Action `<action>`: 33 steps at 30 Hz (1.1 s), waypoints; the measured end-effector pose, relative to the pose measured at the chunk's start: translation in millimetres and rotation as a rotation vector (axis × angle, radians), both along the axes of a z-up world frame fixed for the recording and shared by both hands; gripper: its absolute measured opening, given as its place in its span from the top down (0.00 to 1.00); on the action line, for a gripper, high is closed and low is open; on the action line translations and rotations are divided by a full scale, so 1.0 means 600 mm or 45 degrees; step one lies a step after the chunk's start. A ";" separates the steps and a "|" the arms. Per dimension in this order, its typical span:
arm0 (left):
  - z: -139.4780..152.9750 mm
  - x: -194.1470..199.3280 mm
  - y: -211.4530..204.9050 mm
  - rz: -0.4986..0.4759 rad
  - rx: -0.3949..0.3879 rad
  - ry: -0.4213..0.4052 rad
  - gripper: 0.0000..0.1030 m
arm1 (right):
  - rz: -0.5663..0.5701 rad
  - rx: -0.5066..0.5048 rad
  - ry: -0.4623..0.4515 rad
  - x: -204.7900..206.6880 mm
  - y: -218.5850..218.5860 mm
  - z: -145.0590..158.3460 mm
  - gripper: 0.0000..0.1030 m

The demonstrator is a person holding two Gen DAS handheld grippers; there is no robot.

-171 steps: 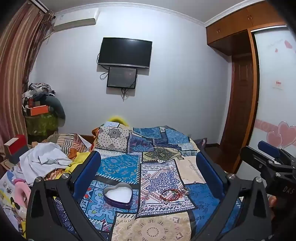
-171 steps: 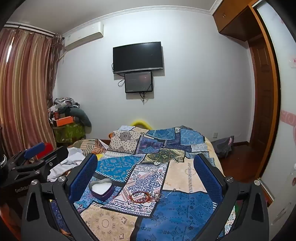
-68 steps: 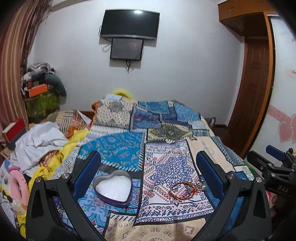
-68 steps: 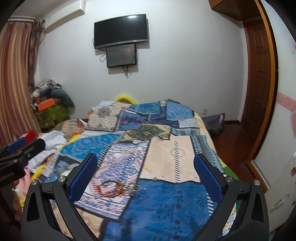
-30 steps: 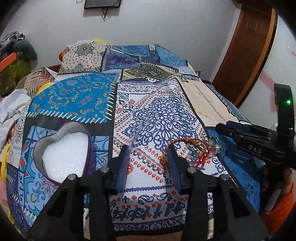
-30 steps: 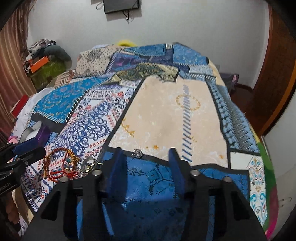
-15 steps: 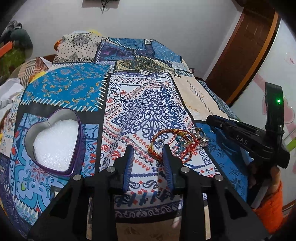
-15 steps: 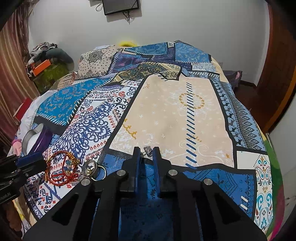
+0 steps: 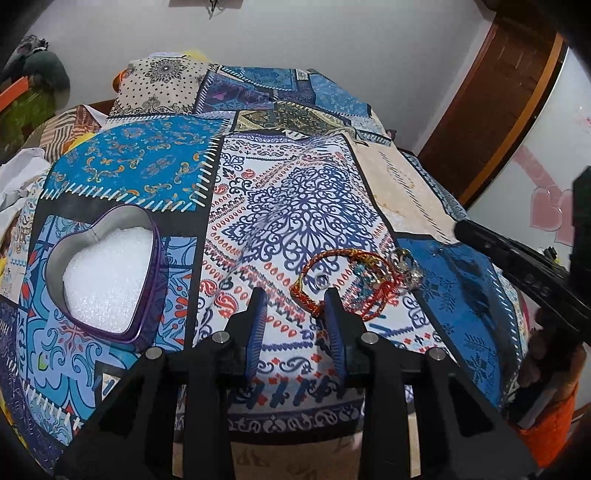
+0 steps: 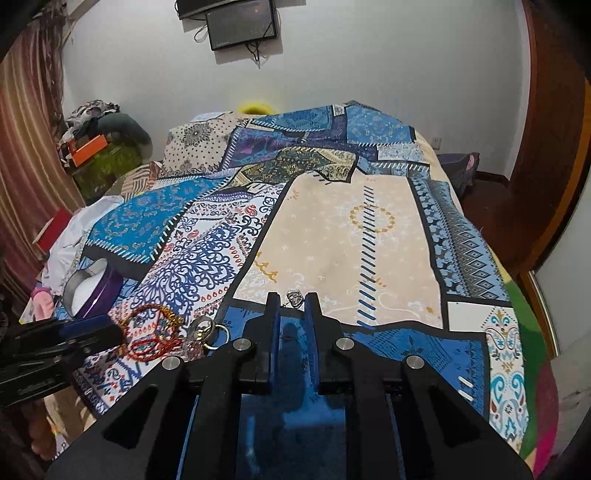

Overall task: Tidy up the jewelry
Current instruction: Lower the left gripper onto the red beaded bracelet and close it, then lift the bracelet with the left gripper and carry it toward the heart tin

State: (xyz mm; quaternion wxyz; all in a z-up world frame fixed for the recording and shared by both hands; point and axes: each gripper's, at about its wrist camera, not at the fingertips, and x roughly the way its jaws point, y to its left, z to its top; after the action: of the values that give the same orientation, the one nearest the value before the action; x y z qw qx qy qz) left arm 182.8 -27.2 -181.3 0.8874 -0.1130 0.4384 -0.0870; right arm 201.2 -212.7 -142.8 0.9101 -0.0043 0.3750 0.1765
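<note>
Only "DAS" on right tool point(image 9: 532, 286).

I get even, fairly bright indoor light in both views, cool and slightly bluish, with no hard shadows on the patchwork bedspread point(image 9: 303, 206). Beyond the fingers point(image 10: 272, 314) the far wall point(image 10: 369, 55) shows a soft glow. Fisheye bending curves the bed and the door frame point(image 9: 517, 110) strongly, and the corners go black. The print ahead of the fingers is sharp; the edges smear slightly.

Home bedroom: patchwork-covered bed point(image 10: 332, 229), wall television point(image 10: 240, 22), curtain point(image 10: 26, 129)
</note>
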 end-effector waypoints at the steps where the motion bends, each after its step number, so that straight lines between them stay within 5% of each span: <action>1: -0.002 0.002 -0.001 0.007 0.010 0.003 0.75 | 0.007 0.001 -0.002 -0.002 0.000 0.002 0.89; 5: -0.004 0.006 -0.006 -0.003 0.007 -0.005 0.90 | 0.018 -0.007 -0.021 -0.008 0.004 0.007 0.89; 10: 0.004 0.006 -0.014 0.010 0.033 -0.018 0.96 | 0.025 0.021 -0.028 -0.023 0.008 0.012 0.89; 33: 0.174 -0.077 0.021 0.018 -0.028 -0.347 1.00 | 0.015 0.051 -0.146 -0.083 0.011 0.066 0.89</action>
State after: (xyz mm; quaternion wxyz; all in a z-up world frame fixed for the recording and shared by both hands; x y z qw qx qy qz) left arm 136.6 -14.5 -76.6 0.9380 -0.1129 0.3122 -0.1000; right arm 151.5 -206.3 -102.9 0.9289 0.0014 0.3186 0.1888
